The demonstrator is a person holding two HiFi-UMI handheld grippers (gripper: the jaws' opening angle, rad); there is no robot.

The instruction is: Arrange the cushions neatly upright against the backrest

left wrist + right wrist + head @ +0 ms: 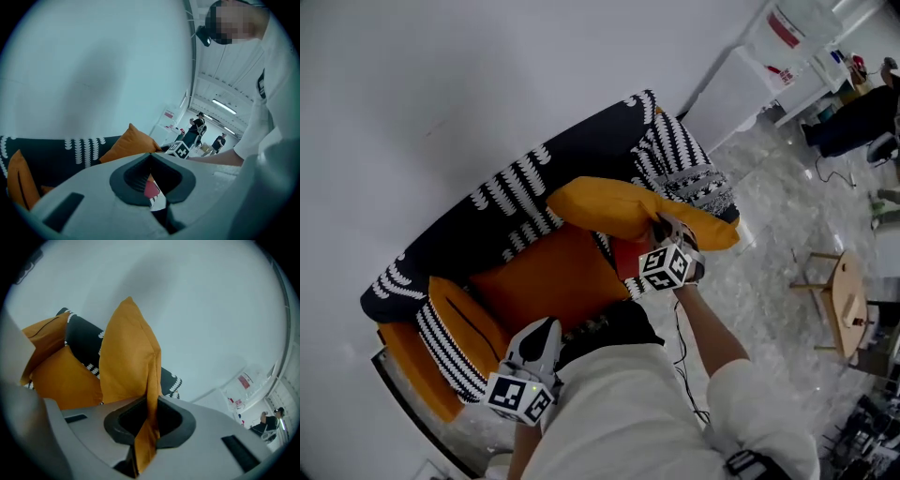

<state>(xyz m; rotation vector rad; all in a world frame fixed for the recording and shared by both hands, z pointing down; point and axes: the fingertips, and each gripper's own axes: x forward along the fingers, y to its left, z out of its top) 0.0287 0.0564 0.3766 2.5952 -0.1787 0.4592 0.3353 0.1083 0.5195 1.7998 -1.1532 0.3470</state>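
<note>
A black sofa with white patterns has its backrest [511, 202] against the wall and an orange seat [553, 281]. My right gripper [666, 232] is shut on the edge of a plain orange cushion [619, 206], lifted over the sofa's right half. In the right gripper view the cushion [129, 357] hangs upright, its seam pinched in that gripper [149, 420]. A second orange cushion [459, 319] and a striped one [441, 352] lean at the left end. A patterned cushion [684, 164] lies at the right end. My left gripper [546, 333] is shut and holds nothing, low in front of the seat.
A small round wooden table [848, 300] stands on the marble floor to the right. A white cabinet [750, 84] stands by the wall beyond the sofa's right end. A cable trails on the floor [680, 366]. Two people [197, 126] stand far off.
</note>
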